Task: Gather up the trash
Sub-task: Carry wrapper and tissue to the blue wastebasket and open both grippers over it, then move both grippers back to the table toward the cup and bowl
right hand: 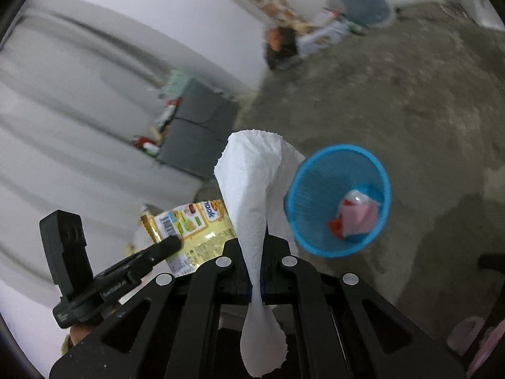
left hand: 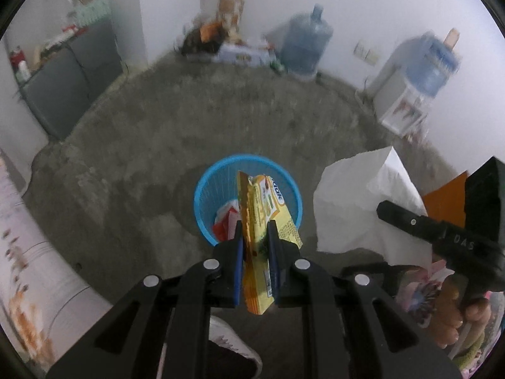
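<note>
We are pinching a crinkly yellow snack wrapper (left hand: 263,221) in our left gripper (left hand: 255,233) and a soft white paper tissue (right hand: 252,195) in our right gripper (right hand: 256,243), above the round blue plastic basket (left hand: 202,195).

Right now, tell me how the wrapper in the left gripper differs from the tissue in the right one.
The wrapper is glossy yellow with print; the tissue is plain white and soft. The wrapper stands stiff and flat, while the tissue droops in folds. Both are pinched between closed fingers above the blue basket, which already holds some trash.
</note>
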The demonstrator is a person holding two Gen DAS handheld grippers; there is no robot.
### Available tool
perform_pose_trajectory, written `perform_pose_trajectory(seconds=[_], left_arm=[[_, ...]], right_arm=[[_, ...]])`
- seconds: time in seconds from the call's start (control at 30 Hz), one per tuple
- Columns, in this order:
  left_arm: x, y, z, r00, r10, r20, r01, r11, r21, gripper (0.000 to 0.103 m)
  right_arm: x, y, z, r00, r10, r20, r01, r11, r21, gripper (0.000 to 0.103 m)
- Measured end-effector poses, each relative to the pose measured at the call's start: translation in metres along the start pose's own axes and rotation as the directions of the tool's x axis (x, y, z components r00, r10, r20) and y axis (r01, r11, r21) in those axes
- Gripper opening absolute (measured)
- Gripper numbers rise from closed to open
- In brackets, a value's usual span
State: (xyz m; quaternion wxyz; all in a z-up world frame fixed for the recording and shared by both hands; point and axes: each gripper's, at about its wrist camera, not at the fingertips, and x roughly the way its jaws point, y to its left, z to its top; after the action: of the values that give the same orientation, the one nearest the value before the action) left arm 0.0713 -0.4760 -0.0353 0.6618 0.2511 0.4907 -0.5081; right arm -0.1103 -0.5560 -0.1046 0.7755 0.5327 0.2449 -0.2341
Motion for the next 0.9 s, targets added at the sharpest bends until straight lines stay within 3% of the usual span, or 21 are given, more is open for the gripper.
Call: perform_pose_trajectory(seconds=[0.33,0.37,0.4,0.43,0.5,0.6,0.9], left_arm=[[0.113,0.006,0.023,0.991,0.015,-0.135,-0.016,1.000,-0.012,0.019],[0.122,0.007,0.026,0.989,0.019,-0.145,-0.023,0.999,-0.022,0.021],[0.130,0.009,0.029,0.988,0.023,-0.155,-0.030,0.999,-0.039,0.027],[0.135,0.012,0.031,0.987,0.022,-0.157,-0.031,0.998,-0.056,0.031],[0.145,0.017,0.035,0.987,0.029,-0.155,-0.043,0.995,-0.088,0.040],[0.148,0.022,0.036,0.987,0.042,-0.152,-0.060,0.991,-0.119,0.047],[0.096,0.022,0.027,0.996,0.011,-0.084,-0.019,0.996,-0.089,0.058]], right_arm=[[0.096,-0.047,0.032,0.989,-0.072,-0.131,0.087,0.990,0.110,0.007],[0.101,-0.048,0.036,0.988,-0.070,-0.140,0.086,0.990,0.113,0.011],[0.111,-0.051,0.040,0.985,-0.071,-0.155,0.090,0.989,0.120,0.024],[0.122,-0.057,0.043,0.982,-0.068,-0.178,0.093,0.986,0.139,0.045],[0.137,-0.069,0.046,0.975,-0.071,-0.210,0.110,0.977,0.182,0.056],[0.144,-0.080,0.047,0.965,-0.130,-0.227,0.178,0.962,0.207,0.056],[0.098,-0.064,0.032,0.975,-0.178,-0.130,0.199,0.964,0.175,0.060]])
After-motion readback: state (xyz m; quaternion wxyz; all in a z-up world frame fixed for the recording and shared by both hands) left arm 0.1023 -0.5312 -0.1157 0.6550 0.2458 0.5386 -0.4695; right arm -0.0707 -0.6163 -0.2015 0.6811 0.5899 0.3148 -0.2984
